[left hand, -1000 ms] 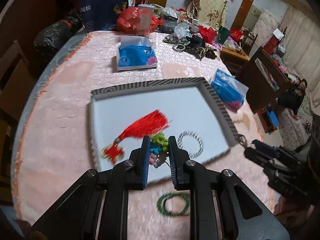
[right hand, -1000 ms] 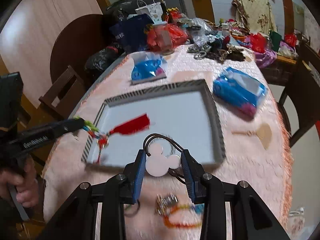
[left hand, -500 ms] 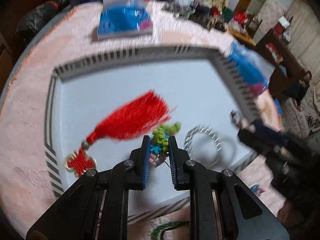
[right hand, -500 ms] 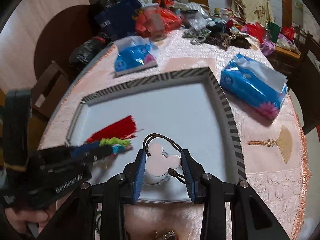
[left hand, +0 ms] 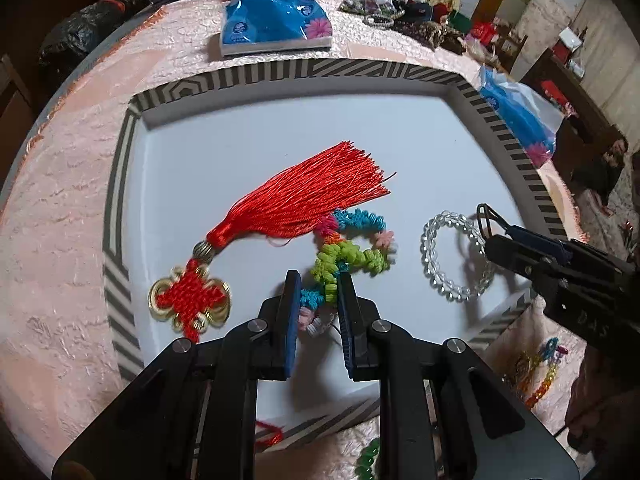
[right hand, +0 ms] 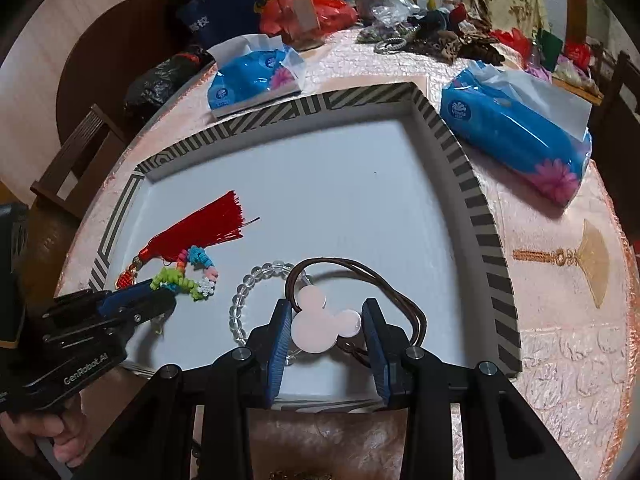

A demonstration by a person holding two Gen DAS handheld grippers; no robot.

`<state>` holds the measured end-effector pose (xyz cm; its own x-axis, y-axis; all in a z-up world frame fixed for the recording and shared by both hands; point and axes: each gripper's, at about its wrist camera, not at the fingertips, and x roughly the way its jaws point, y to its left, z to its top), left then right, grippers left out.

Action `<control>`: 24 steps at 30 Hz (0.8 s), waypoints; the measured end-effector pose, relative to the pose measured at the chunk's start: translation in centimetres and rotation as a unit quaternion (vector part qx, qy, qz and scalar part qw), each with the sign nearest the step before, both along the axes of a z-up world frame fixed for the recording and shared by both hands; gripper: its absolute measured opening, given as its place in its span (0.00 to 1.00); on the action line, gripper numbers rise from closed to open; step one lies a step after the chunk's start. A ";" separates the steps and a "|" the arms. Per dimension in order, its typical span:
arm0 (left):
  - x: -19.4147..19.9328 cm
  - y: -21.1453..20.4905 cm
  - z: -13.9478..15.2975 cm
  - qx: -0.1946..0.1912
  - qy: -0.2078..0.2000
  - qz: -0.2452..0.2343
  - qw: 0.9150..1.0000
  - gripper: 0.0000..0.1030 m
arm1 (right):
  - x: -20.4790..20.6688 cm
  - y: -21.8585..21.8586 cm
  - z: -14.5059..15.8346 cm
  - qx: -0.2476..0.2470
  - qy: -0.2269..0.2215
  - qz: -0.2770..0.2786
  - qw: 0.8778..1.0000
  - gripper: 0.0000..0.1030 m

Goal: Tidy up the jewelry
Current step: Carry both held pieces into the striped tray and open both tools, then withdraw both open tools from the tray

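Jewelry: fuzzy multicoloured bracelet (left hand: 348, 248), silky red tassel (left hand: 304, 200), clear beaded ring (left hand: 452, 256).

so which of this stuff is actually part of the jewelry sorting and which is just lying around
Part of the job:
striped tray
red tassel
colourful bracelet
clear bead bracelet
mouse-head pendant on a brown cord

Just lying about:
tissue packs
plastic bags
clutter at the far edge

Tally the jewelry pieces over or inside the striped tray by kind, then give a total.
Red tassel knot charm: 1
Multicolour braided bracelet: 1
Clear bead bracelet: 1
Pink mouse-head pendant on brown cord: 1
Total: 4
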<state>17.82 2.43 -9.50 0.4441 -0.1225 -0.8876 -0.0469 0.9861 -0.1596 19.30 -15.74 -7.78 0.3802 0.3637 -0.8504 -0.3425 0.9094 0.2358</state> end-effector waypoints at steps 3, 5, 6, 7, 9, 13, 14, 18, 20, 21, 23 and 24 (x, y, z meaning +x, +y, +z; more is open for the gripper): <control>-0.9 0.6 -0.1 -0.001 -0.010 -0.004 1.000 0.19 | 0.2 -0.1 -0.1 0.006 0.000 0.002 1.000 0.34; -1.5 1.0 -0.1 0.008 -0.013 -0.002 1.000 0.25 | 0.3 -0.1 -0.2 0.011 0.002 0.004 1.000 0.34; -1.8 1.3 0.0 0.013 -0.014 0.002 1.000 0.30 | 0.4 -0.1 -0.3 0.012 0.007 0.004 1.000 0.34; -2.1 1.7 0.0 0.022 -0.016 0.009 1.000 0.31 | 0.5 0.0 -0.3 0.014 0.009 0.003 1.000 0.35; -2.5 2.1 0.2 0.026 -0.021 0.010 0.999 0.31 | 0.6 -0.2 -0.1 0.025 0.011 0.000 1.000 0.36; -3.4 3.0 0.3 0.036 -0.024 0.019 0.999 0.31 | 0.4 -0.6 0.6 0.032 0.006 -0.011 0.999 0.36; -3.6 3.2 0.3 0.038 -0.025 0.020 0.999 0.31 | 0.2 -1.0 0.9 0.035 0.003 -0.015 0.999 0.36; -4.7 3.6 0.6 0.059 -0.033 0.031 0.997 0.31 | -0.7 -3.0 1.6 0.035 -0.009 -0.044 0.998 0.36; -5.1 3.4 0.3 0.074 -0.030 0.034 0.996 0.31 | -0.7 -4.2 1.2 0.038 0.000 -0.057 0.998 0.36; -5.5 3.3 0.3 0.079 -0.032 0.034 0.996 0.31 | -0.6 -4.8 0.8 0.039 0.006 -0.065 0.997 0.36; -6.1 3.4 0.3 0.076 -0.030 0.033 0.996 0.30 | -0.3 -5.4 0.4 0.060 0.013 -0.064 0.996 0.36; -6.3 3.5 0.3 0.074 -0.029 0.035 0.996 0.29 | -0.3 -5.5 0.5 0.068 0.010 -0.060 0.996 0.36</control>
<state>11.47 5.93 -9.17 0.4975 0.0413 -0.8665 -0.1115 0.9936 -0.0167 19.00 -21.25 -7.33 0.4117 0.4287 -0.8042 -0.2279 0.9028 0.3646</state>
